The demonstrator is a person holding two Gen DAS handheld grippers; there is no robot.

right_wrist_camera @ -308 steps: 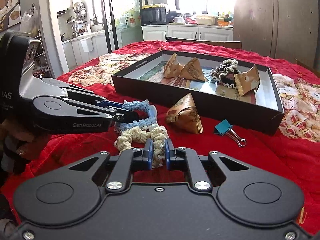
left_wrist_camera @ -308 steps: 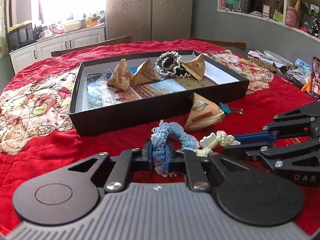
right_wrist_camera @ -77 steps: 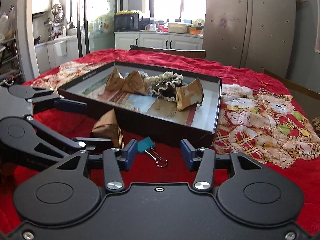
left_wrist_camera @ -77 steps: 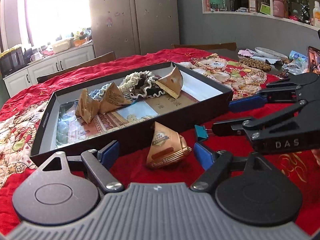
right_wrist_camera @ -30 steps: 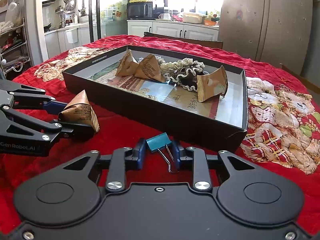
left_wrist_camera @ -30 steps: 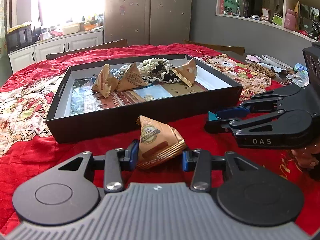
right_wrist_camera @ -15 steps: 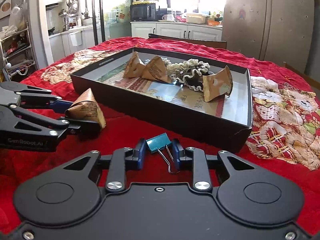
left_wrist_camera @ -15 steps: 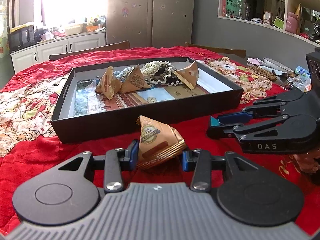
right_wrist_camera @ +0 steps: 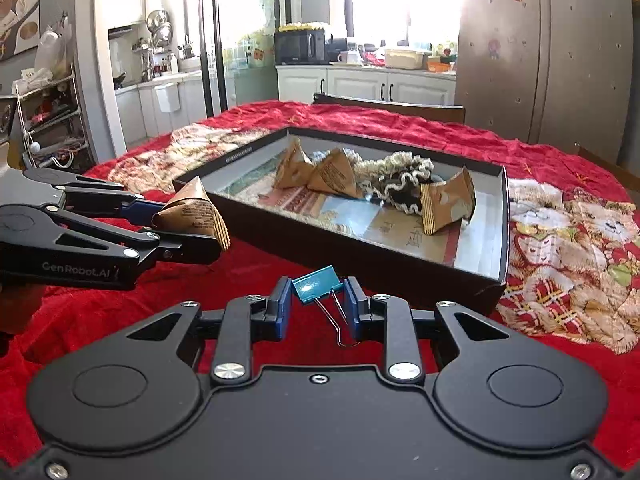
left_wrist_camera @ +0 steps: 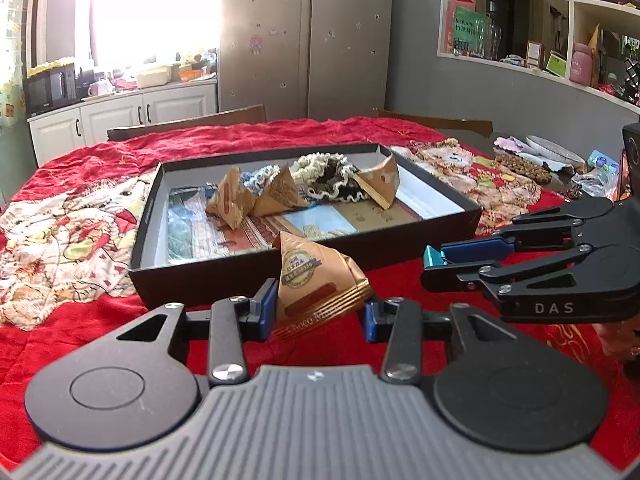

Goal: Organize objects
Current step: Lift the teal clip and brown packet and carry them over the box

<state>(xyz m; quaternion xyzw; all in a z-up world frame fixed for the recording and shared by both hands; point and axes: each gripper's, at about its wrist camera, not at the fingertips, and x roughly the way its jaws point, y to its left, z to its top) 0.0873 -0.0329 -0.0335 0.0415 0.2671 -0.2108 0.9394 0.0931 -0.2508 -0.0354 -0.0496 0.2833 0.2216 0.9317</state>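
Left gripper: clenched on a brown pyramid packet, held clear of the red cloth.
Right gripper: grasping a teal binder clip by its body, wire handles trailing back.
Black tray: just ahead, holding three like packets and scrunchies; probably where both go next.

1. I am working in a home's kitchen-dining room, at a table under a red patterned cloth.
2. White base cabinets carry a black microwave oven beneath a bright window.
3. A tall beige double-door refrigerator bears small stickers.
4. White wall shelves hold household clutter.
5. A wooden chair back stands behind the table.
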